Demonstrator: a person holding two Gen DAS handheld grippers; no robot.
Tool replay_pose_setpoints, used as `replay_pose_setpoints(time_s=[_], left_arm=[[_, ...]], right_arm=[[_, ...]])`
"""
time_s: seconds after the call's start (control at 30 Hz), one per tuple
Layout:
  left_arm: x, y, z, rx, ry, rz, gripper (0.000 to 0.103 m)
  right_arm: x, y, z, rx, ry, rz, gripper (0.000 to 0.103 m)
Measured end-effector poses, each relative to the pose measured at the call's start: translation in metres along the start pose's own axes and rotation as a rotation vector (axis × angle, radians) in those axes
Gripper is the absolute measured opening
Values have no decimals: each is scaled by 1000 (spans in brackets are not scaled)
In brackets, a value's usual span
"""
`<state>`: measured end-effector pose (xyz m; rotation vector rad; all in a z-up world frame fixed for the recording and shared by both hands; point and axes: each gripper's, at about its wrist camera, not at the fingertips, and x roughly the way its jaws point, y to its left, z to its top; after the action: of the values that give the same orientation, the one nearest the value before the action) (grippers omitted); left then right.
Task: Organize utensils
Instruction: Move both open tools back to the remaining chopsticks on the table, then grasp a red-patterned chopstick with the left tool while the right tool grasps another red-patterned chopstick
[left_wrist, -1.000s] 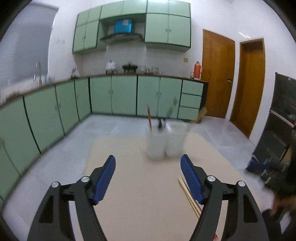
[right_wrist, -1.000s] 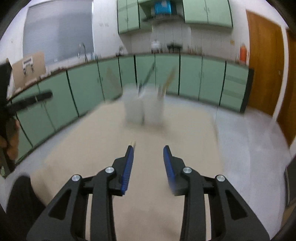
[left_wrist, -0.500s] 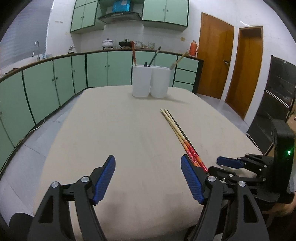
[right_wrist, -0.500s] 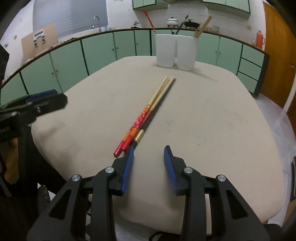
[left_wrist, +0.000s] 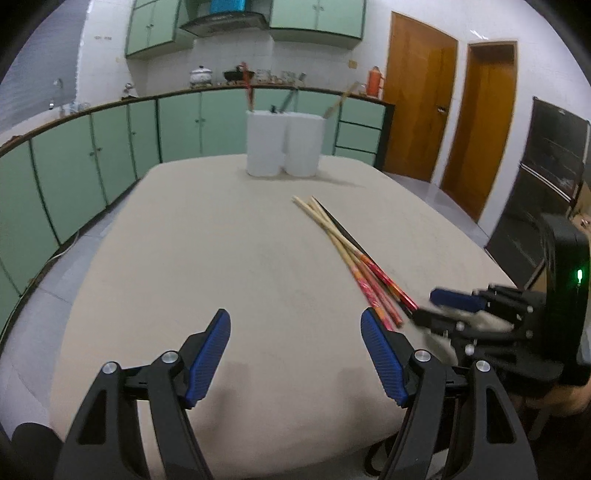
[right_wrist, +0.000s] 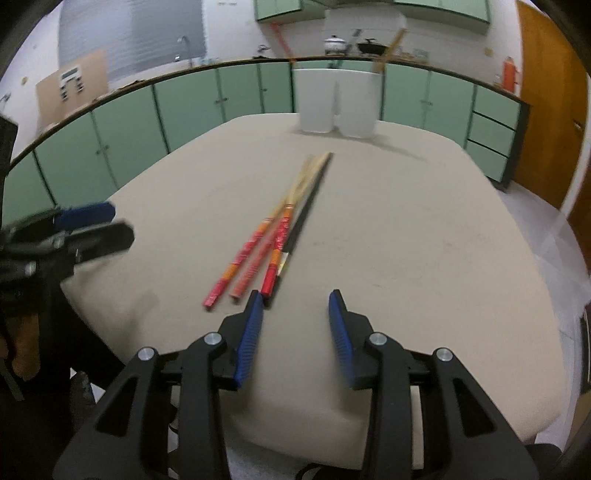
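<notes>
Change since earlier frames: both views have dropped from the cabinets and floor to the beige table (left_wrist: 207, 236); the chopsticks (right_wrist: 284, 229), a second ago seen only as tips at the picture edge, now lie in full view.
Change, right gripper: its jaws have just been opening; the gap is wider than half a second ago, with nothing between them.
Change, left gripper: gap unchanged across the frames.
Left gripper (left_wrist: 295, 354): jaws wide apart, empty, over bare table at the near edge.
Right gripper (right_wrist: 295, 332): jaws partly open, empty, over the near edge of the table.
Chopsticks, position: a loose bundle flat on the table, red-patterned handle ends toward the grippers, pale tips fanned toward the far side; one dark stick lies along the bundle.
Chopsticks to right gripper: handle ends just ahead of its left finger (right_wrist: 251, 332), outside the gap; contact cannot be told.
Chopsticks to left gripper: right of and beyond its right finger (left_wrist: 384, 362), apart.
White holders (left_wrist: 284, 144): two, touching side by side at the far table edge, utensils upright inside, well apart from the bundle.
Writing: none legible; a board (right_wrist: 70, 83) on the counter bears marks too blurred to read.
</notes>
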<state>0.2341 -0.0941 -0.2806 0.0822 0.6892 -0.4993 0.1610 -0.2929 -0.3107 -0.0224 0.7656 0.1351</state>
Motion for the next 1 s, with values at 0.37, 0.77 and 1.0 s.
replay_pose_setpoints(time_s=[0.37,0.77,1.0], left_arm=[[40,-47,-6,125,79,-28,72],[41,-24,-8,66,84,41,71],[47,-27,-3,82,63,31,53]], right_arm=[[-4,-9,-2,24,2,40,40],[5,-18,4,33,8,42,32],[14,-20,14,16,-2,37,24]])
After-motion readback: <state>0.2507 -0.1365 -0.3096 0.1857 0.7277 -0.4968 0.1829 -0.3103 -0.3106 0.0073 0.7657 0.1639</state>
